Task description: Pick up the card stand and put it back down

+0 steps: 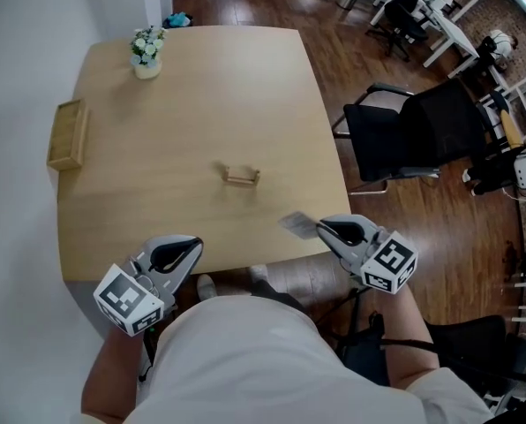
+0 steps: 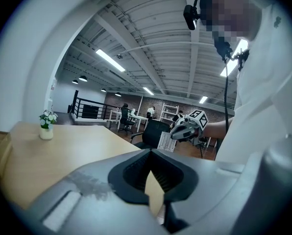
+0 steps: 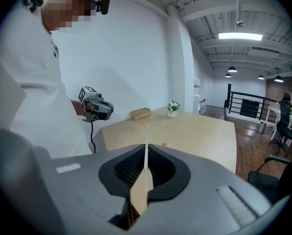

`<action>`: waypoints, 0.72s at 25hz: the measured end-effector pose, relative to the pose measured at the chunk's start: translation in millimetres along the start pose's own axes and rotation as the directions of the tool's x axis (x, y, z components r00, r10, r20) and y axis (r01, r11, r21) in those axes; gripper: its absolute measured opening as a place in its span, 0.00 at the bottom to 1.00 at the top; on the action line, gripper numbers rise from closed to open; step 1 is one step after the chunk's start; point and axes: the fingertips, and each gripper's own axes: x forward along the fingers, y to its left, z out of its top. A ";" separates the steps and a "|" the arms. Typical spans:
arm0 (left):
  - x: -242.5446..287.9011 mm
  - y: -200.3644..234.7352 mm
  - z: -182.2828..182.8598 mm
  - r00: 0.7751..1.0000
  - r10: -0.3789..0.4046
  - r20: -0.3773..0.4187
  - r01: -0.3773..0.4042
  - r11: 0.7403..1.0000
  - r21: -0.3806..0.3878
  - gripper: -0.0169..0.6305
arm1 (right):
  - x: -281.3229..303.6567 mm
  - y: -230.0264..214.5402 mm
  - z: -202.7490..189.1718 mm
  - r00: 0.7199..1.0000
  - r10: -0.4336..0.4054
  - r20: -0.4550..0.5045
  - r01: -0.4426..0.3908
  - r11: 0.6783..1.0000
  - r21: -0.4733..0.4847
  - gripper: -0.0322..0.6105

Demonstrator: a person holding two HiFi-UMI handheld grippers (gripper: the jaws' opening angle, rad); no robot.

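Observation:
The small wooden card stand (image 1: 241, 177) rests empty near the middle of the light wooden table (image 1: 192, 104), and peeks just past my right jaws as the card stand (image 3: 164, 144). My right gripper (image 1: 321, 227) hovers over the table's front right corner, shut on a thin pale card (image 1: 296, 224). In the right gripper view that card (image 3: 146, 161) stands edge-on between the closed jaws of the right gripper (image 3: 146, 150). My left gripper (image 1: 192, 245) hangs at the front left edge of the table, its jaws together with nothing in them. From the left gripper (image 2: 150, 153) I see the card (image 2: 165, 141) held out.
A wooden box (image 1: 68, 134) lies at the table's left edge and a small flower pot (image 1: 146, 51) stands at the far left corner. A black office chair (image 1: 422, 135) stands to the right of the table. A white wall runs along the left.

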 end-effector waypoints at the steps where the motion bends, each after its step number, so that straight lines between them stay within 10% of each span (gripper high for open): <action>1: 0.7 -1.0 0.1 1.000 0.004 0.002 -0.004 1.000 -0.004 0.03 | 3.9 -5.8 3.0 1.000 0.008 -0.001 -0.008 1.000 -0.011 0.08; 18: 13.1 -4.0 -0.5 0.982 0.187 0.008 -0.186 0.979 -0.079 0.03 | 106.2 -90.5 36.2 0.981 0.190 -0.049 -0.195 0.972 -0.131 0.08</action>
